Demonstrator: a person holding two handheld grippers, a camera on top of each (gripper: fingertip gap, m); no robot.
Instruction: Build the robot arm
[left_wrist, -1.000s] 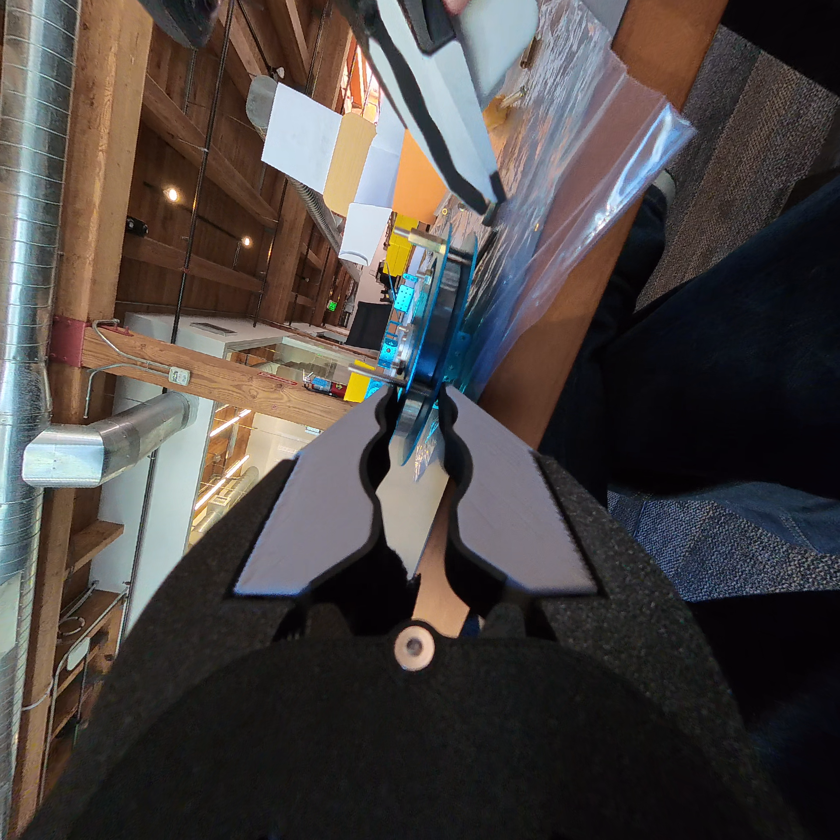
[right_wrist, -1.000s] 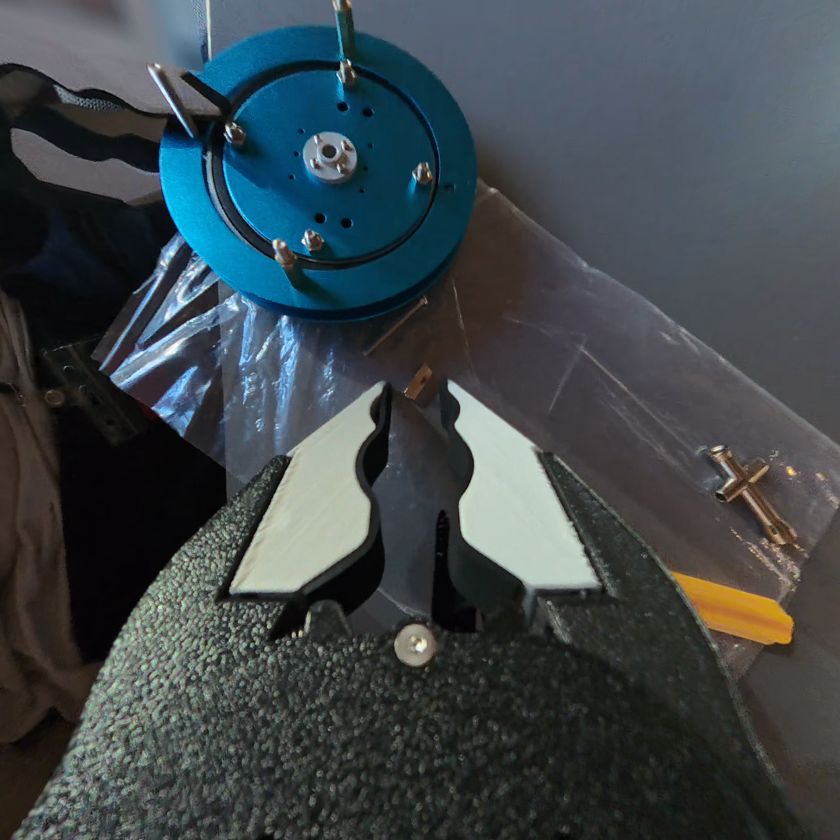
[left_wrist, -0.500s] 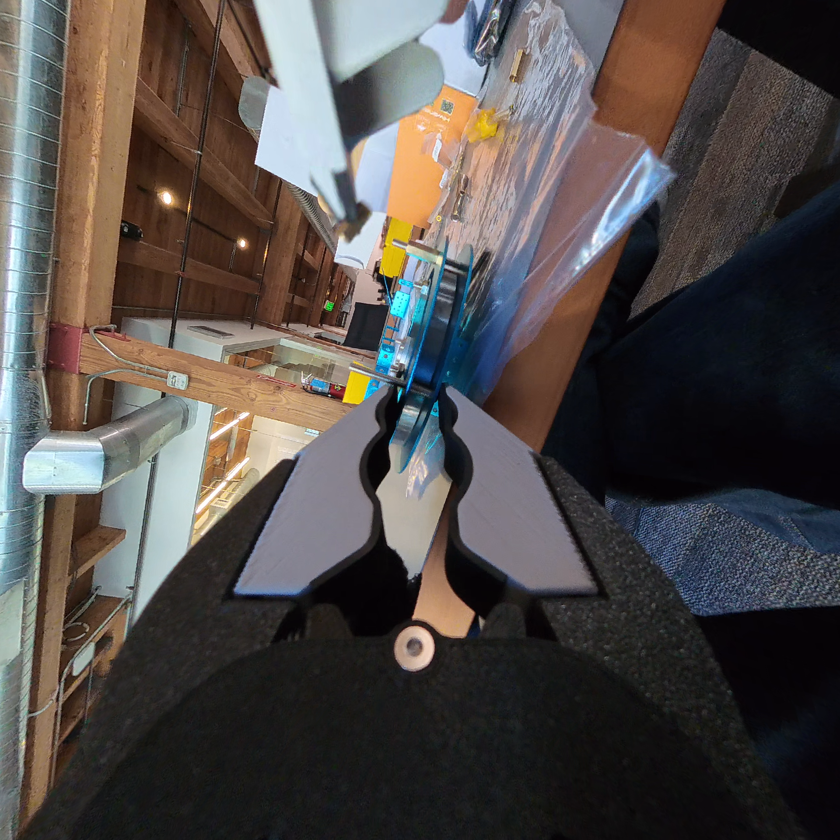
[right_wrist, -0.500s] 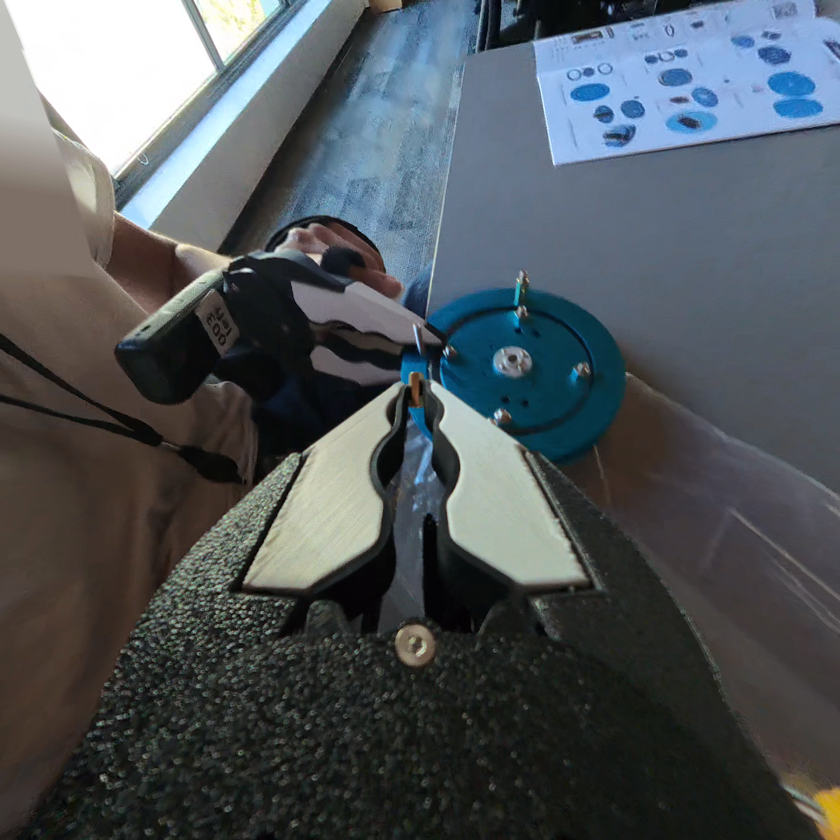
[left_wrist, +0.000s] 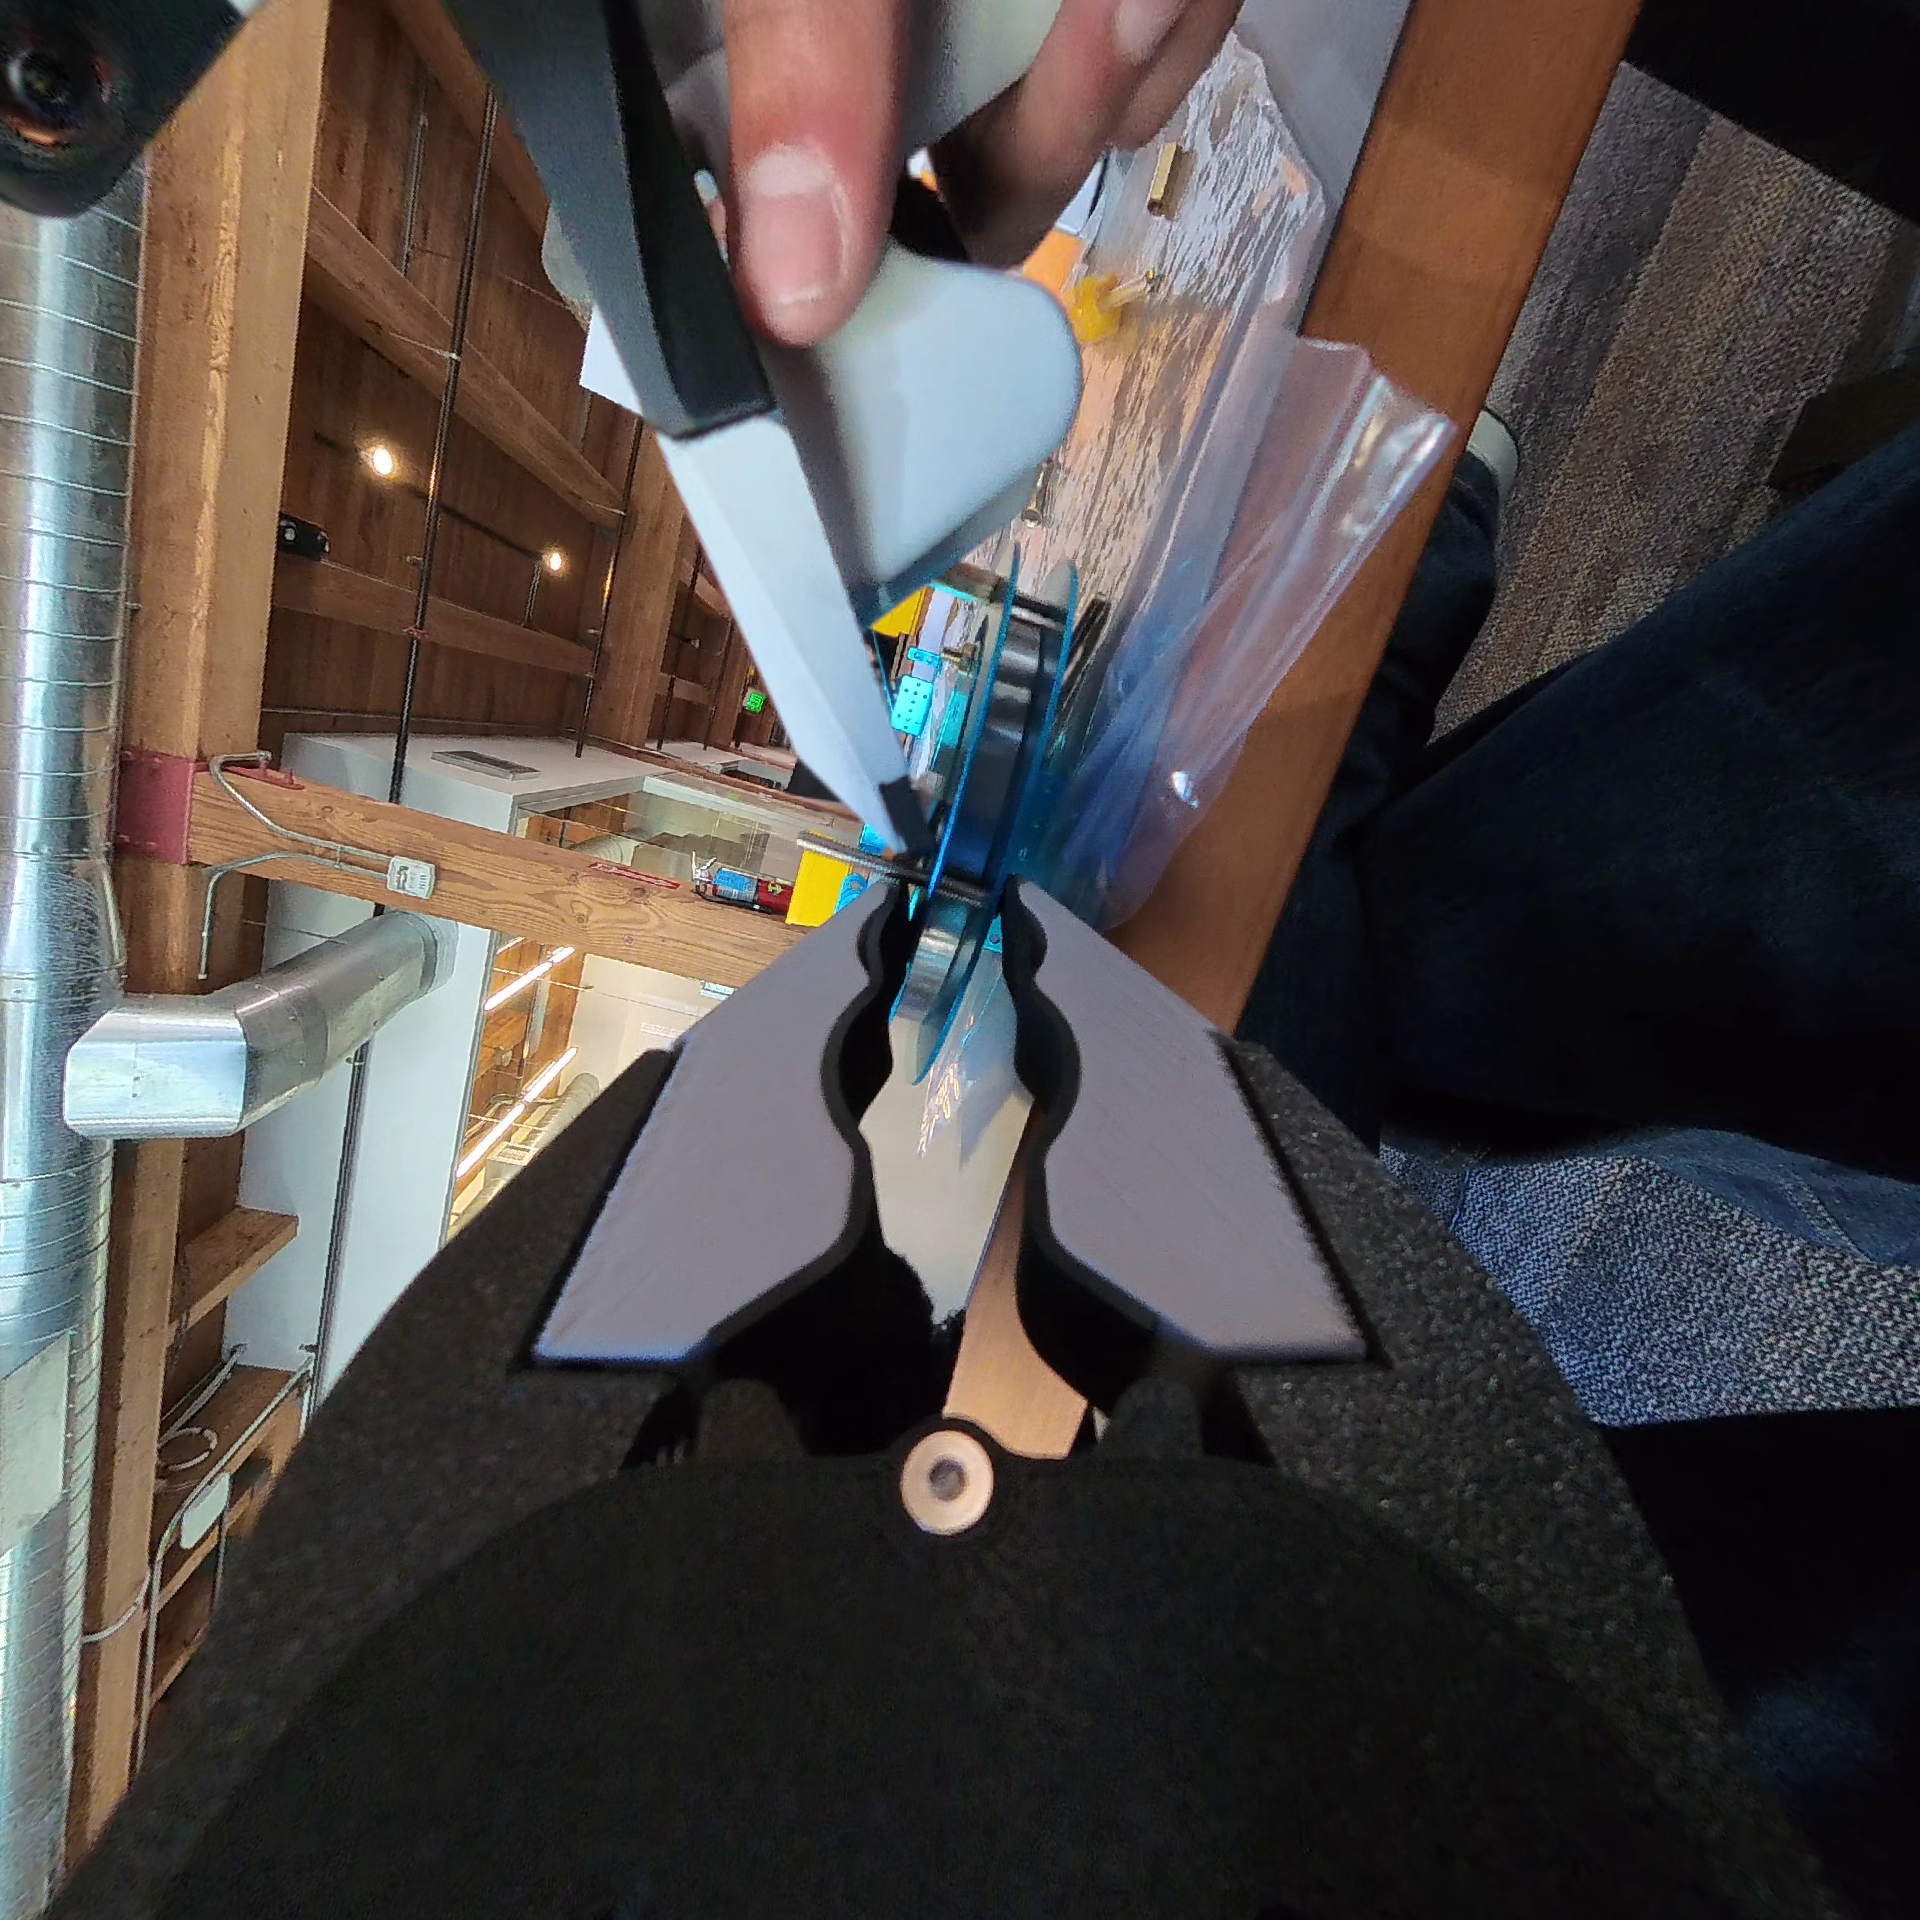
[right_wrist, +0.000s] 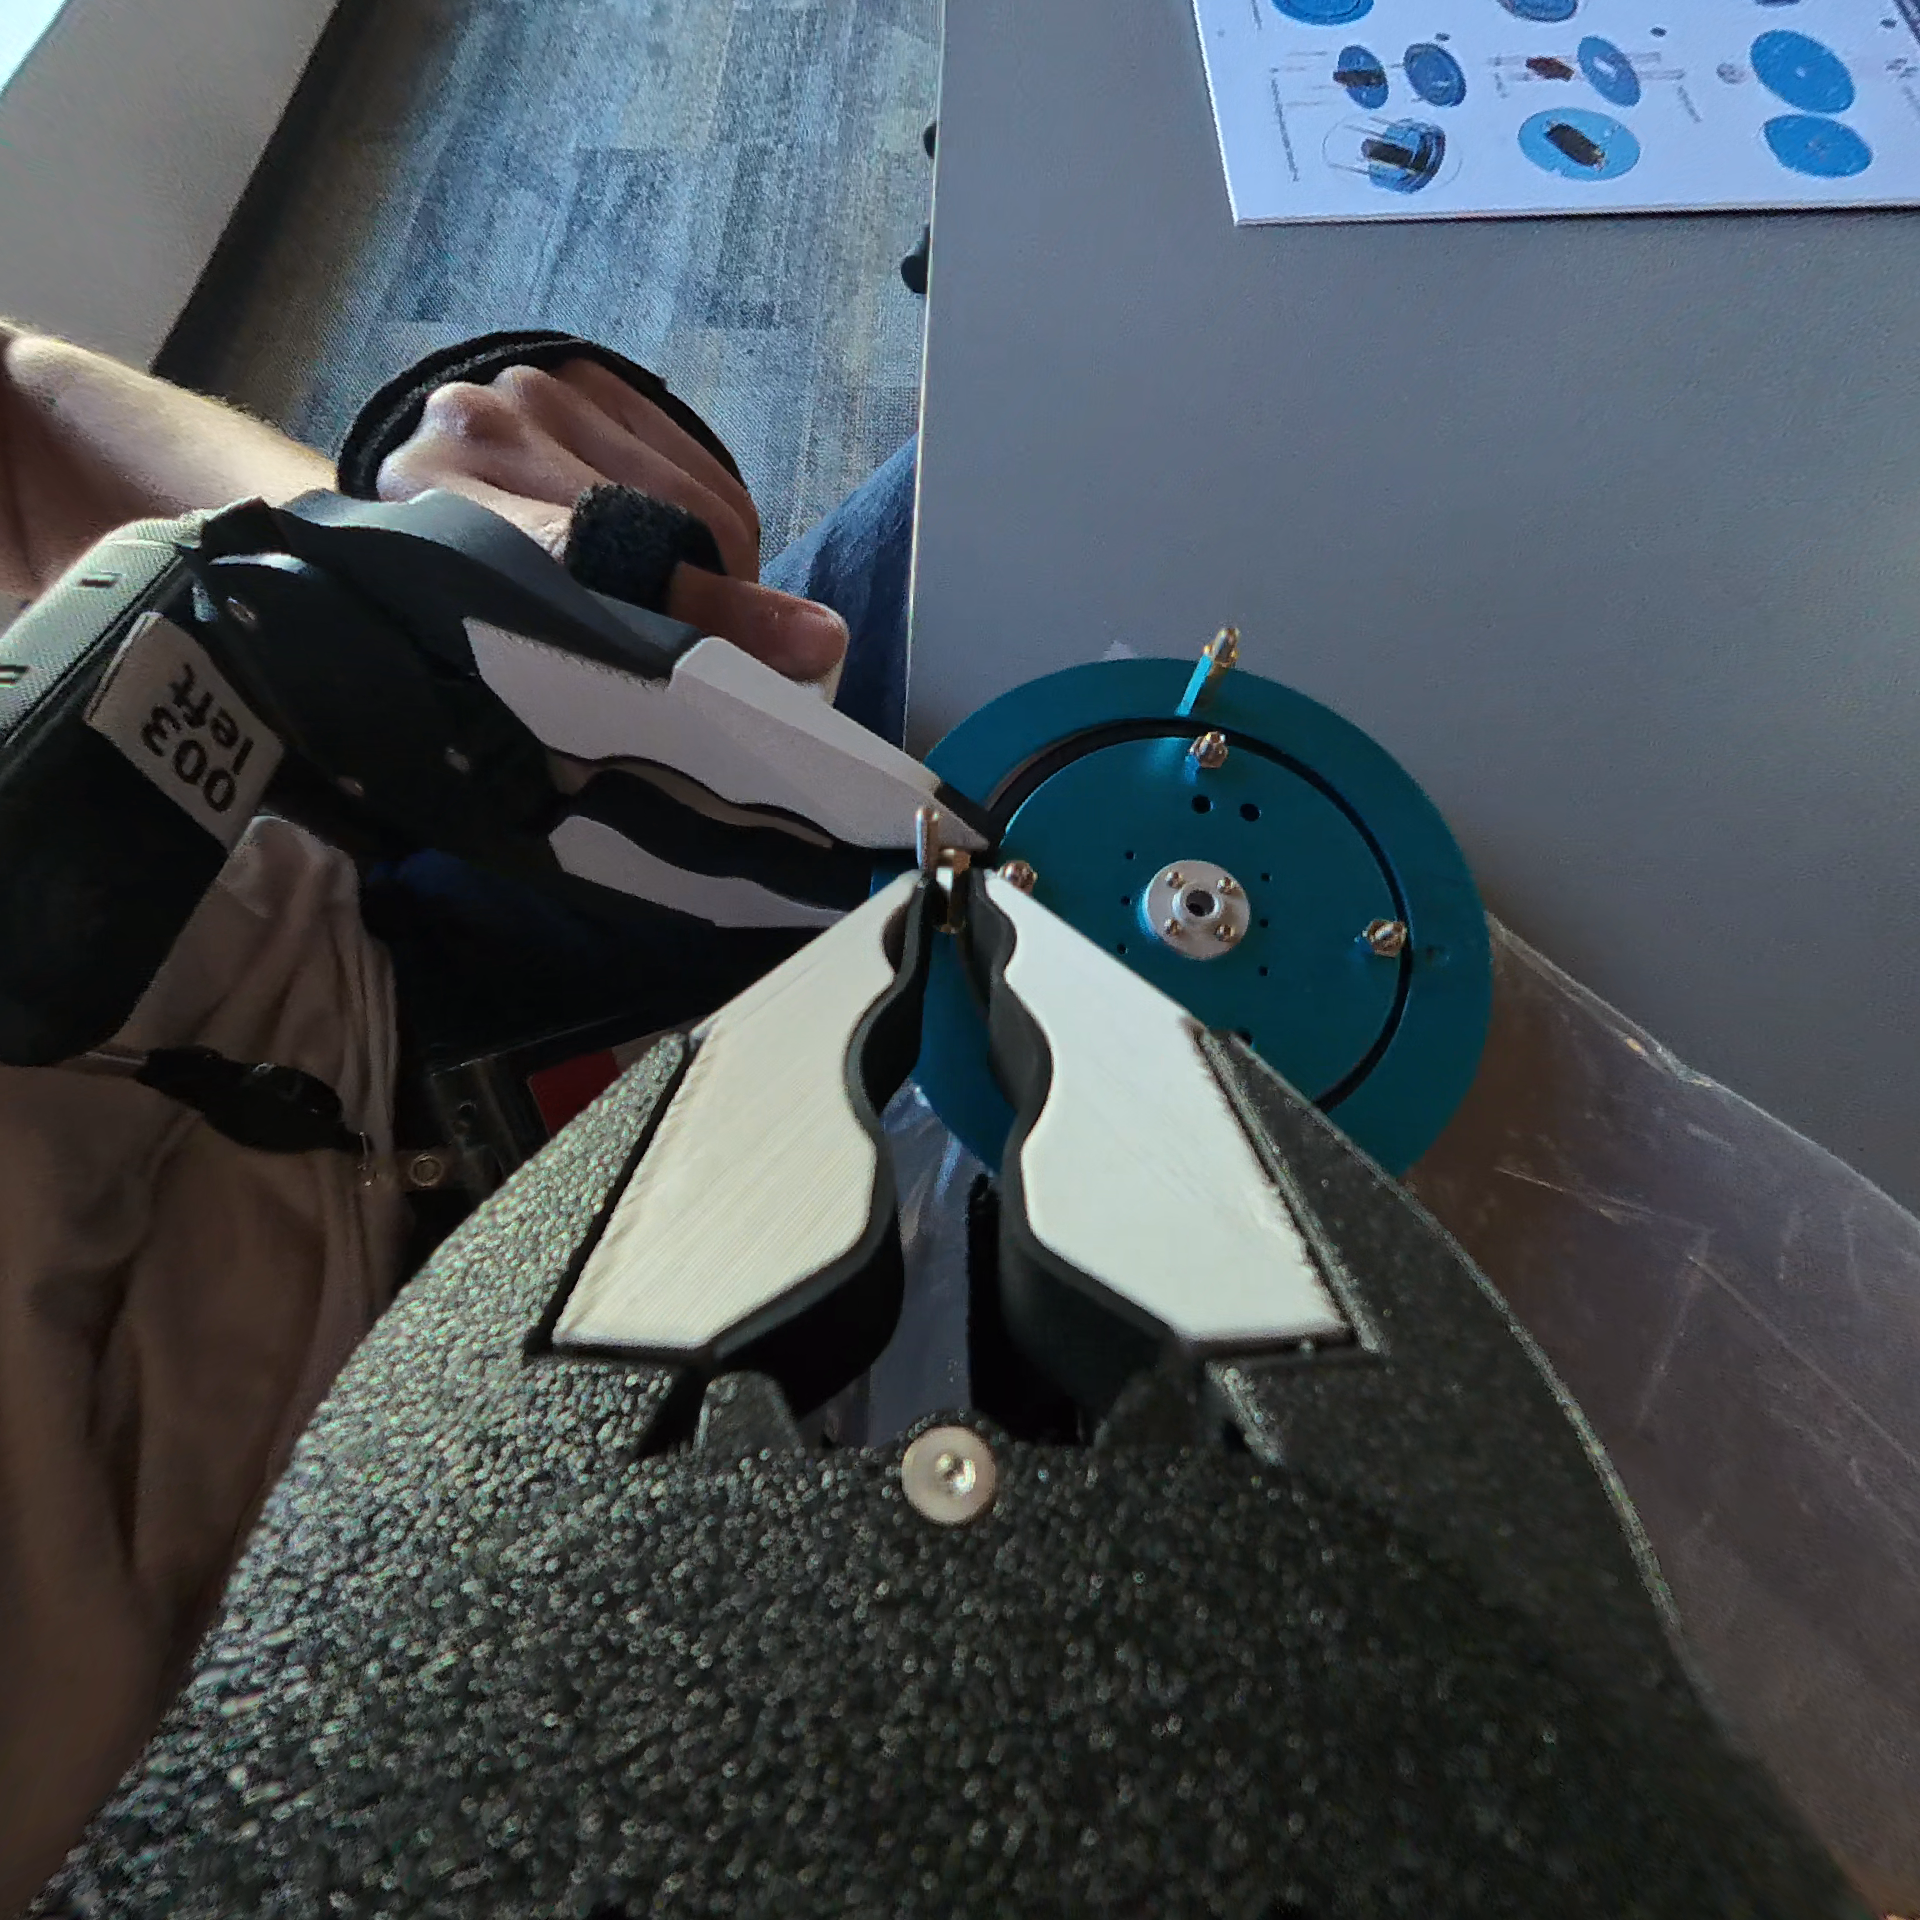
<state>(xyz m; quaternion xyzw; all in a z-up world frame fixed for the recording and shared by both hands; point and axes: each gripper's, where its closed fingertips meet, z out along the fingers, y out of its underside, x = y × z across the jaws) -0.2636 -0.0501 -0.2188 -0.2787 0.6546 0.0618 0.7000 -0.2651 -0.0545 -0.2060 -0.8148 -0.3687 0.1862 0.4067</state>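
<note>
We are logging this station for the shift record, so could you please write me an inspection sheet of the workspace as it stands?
Surface: grey table with a wooden edge.
Job's things: blue disc at the table's near edge, partly on a clear plastic bag; several screws stand up from it, with a silver hub at its centre.
Clutter: printed sheet at the far side of the table; small brass and yellow parts on the plastic, too small to identify.
Grippers: left gripper shut on the disc's rim; right gripper shut on a small brass part beside a screw at the rim.
Cables: nothing seen.
Surroundings: carpet floor, timber beams, metal duct.
</note>
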